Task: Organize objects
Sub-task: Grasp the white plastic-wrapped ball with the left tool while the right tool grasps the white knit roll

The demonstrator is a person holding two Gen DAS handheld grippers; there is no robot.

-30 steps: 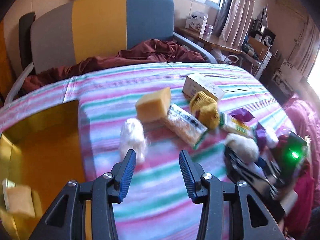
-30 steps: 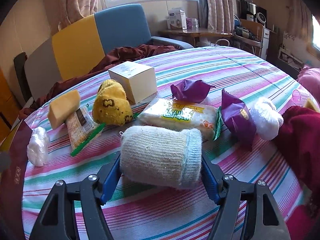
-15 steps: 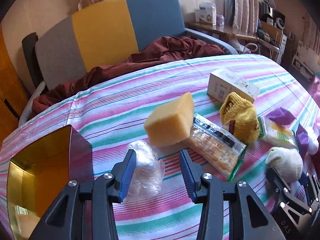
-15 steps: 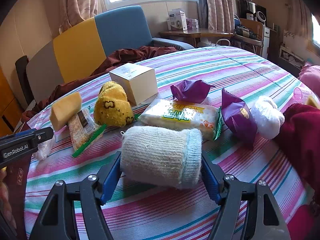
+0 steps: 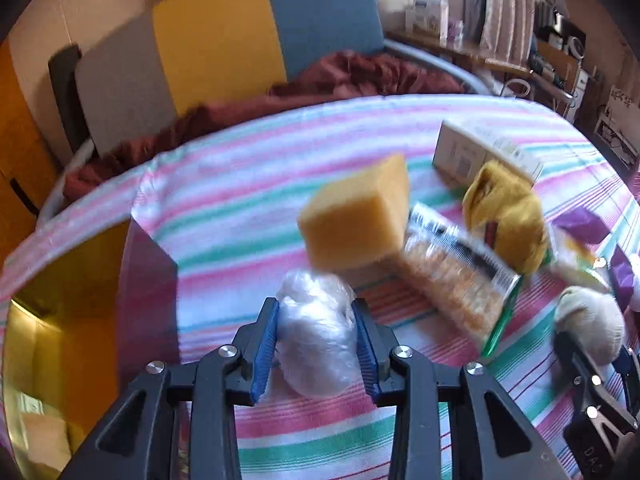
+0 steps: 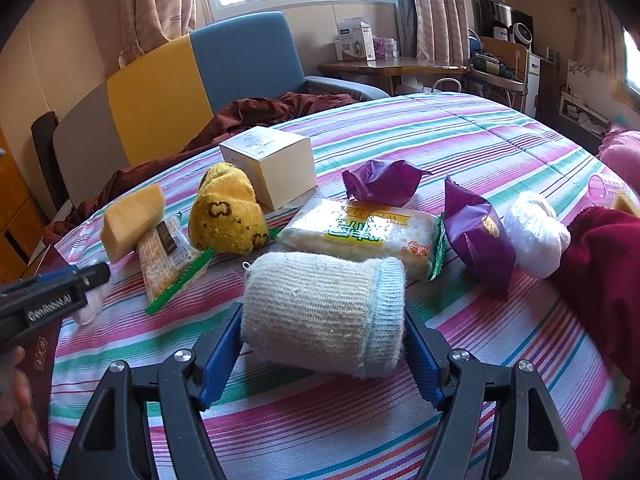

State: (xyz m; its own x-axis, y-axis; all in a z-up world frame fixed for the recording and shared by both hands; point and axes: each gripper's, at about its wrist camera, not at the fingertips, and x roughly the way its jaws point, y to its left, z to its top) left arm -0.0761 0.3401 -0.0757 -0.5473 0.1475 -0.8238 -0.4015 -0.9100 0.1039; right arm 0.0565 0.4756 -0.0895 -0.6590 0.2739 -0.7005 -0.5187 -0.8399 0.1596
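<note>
Presently the left gripper (image 5: 316,344) is closing its jaws on the crumpled plastic bag (image 5: 316,336), which sits directly between the blue pads on the striped bedspread (image 5: 224,200), its longer axis running away from the camera. The open box (image 5: 84,300) lies close to the left of this gripper, so transfer appears short. The right gripper (image 6: 322,350) stands fairly wide astride the rolled cream sock (image 6: 324,312), whose long axis spans the jaws; firm contact cannot be confirmed.
</note>
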